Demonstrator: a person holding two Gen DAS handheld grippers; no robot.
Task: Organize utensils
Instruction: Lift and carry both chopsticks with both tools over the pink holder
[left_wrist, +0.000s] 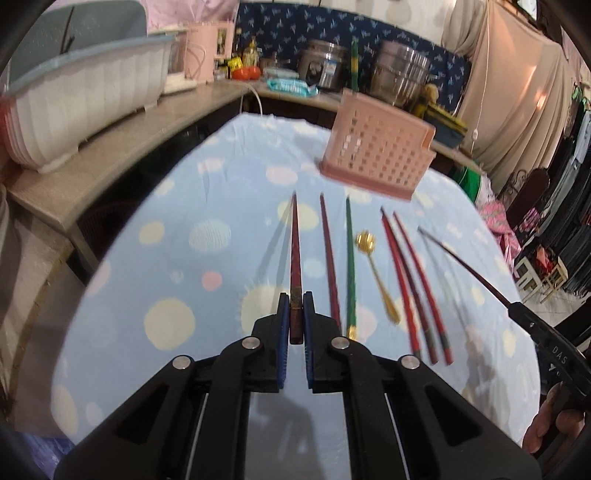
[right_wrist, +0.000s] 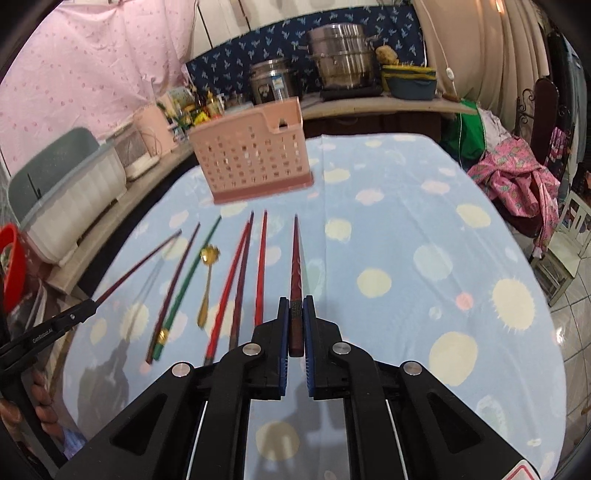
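Note:
My left gripper (left_wrist: 295, 300) is shut on the thick end of a dark red chopstick (left_wrist: 295, 251) and holds it above the cloth, tip toward the pink slotted utensil basket (left_wrist: 376, 151). My right gripper (right_wrist: 296, 303) is shut on another dark red chopstick (right_wrist: 296, 258), also lifted and pointing forward. The basket (right_wrist: 255, 158) stands at the far side of the table. On the cloth lie several red chopsticks (left_wrist: 402, 280), one green chopstick (left_wrist: 350, 258) and a gold spoon (left_wrist: 376, 269). The right gripper also shows at the right edge of the left wrist view (left_wrist: 517, 308).
The table has a light blue dotted cloth (right_wrist: 406, 221). A white and grey dish rack (left_wrist: 81, 96) stands on the shelf at the left. Steel pots (right_wrist: 340, 59), jars and a pink appliance (left_wrist: 208, 48) line the counter behind. Pink fabric (right_wrist: 517, 177) lies off the right edge.

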